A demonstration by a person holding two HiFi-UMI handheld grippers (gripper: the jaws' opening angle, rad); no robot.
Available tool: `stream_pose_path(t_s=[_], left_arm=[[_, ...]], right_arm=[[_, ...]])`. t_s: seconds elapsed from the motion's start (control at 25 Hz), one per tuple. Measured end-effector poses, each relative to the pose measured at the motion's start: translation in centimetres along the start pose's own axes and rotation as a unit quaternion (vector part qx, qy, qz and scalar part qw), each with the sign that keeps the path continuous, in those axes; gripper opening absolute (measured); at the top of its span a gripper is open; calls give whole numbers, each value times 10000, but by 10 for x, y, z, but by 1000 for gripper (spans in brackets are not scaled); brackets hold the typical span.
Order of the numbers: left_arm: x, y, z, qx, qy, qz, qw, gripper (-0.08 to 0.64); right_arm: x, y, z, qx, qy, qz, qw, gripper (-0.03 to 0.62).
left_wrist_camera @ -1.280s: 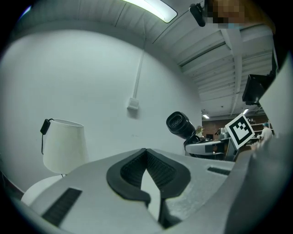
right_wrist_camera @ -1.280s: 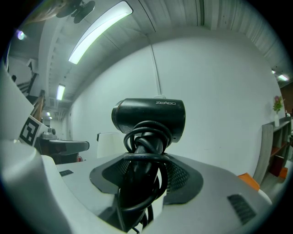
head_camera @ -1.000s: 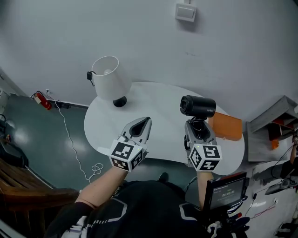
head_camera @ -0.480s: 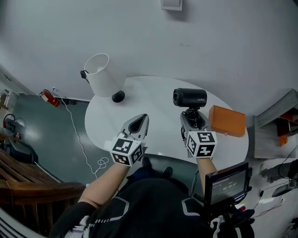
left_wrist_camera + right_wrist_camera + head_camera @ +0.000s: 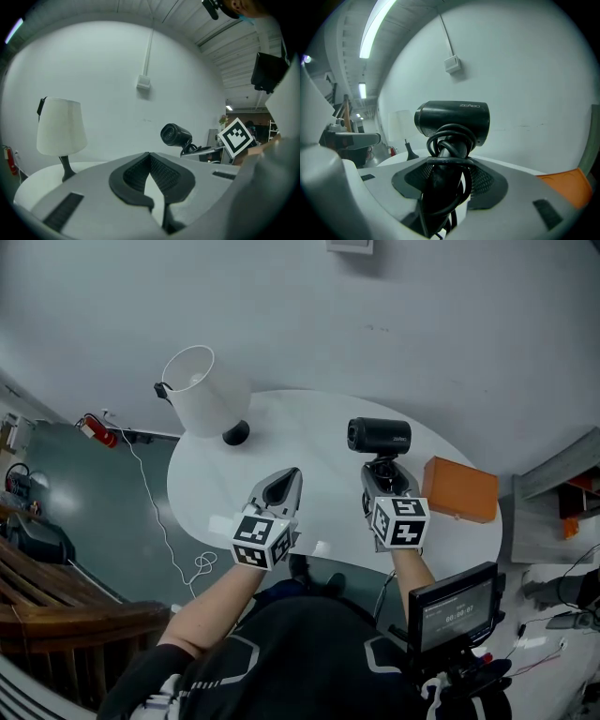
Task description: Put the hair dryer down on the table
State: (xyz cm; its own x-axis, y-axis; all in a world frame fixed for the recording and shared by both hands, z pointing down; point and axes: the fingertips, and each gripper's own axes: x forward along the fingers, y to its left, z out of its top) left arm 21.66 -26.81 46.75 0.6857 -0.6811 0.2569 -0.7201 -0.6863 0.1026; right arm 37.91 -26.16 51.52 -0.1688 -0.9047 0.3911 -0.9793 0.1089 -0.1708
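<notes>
Grip status: right gripper (image 5: 382, 486) is clamped on the handle of the hair dryer (image 5: 379, 435). The jaws stand wide around it, and the cord (image 5: 450, 161) wound round the handle sits between the pads too. Dryer is upright with its barrel level, out past my jaw tips. It is over the table (image 5: 309, 442) and, as far as I can judge, not resting on it yet. Left gripper (image 5: 281, 491) is left of the dryer, jaws together, nothing in them.

Risks as I see them:
- Cord loops are bunched in the jaws. On release a loop may hang on a pad and drag the dryer along as I pull back.
- Barrel is the heavy end. Set on the handle end, it likely topples, so better to lay it on its side.
- Barrel is round, so on its side it could roll. The orange box (image 5: 459, 488) is just right of the dryer and could get knocked.
- My grip sits toward the table edge nearest me. Letting go too early puts the handle half off that edge.
- Lamp (image 5: 202, 390) is well left of the dryer, so low concern.
</notes>
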Motion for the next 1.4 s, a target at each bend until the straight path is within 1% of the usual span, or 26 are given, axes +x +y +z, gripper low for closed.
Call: stream_pose_path(t_s=[0.12, 0.36, 0.6, 0.72, 1.0, 1.12, 1.4], left_arm=[[6, 2, -6, -4, 60, -46, 10000, 5], [27, 8, -27, -226, 318, -157, 9991, 5], [49, 11, -45, -60, 555, -335, 9979, 5], [59, 13, -56, -61, 697, -406, 9967, 5], [73, 10, -83, -229, 1060, -480, 9929, 5], [78, 6, -89, -256, 1125, -537, 9919, 5], [83, 1, -99, -181, 1256, -593, 9901, 5]], right_arm=[[10, -2, -7, -27, 137, -50, 9999, 236], [34, -12, -24, 15, 442, -168, 9989, 236], [65, -25, -44, 82, 815, -271, 9963, 236], [79, -32, -56, 72, 1037, -322, 9941, 236], [103, -50, -86, 131, 1516, -448, 9873, 236], [111, -56, -97, 136, 1677, -473, 9846, 236], [124, -67, -119, 124, 2016, -526, 9780, 236]])
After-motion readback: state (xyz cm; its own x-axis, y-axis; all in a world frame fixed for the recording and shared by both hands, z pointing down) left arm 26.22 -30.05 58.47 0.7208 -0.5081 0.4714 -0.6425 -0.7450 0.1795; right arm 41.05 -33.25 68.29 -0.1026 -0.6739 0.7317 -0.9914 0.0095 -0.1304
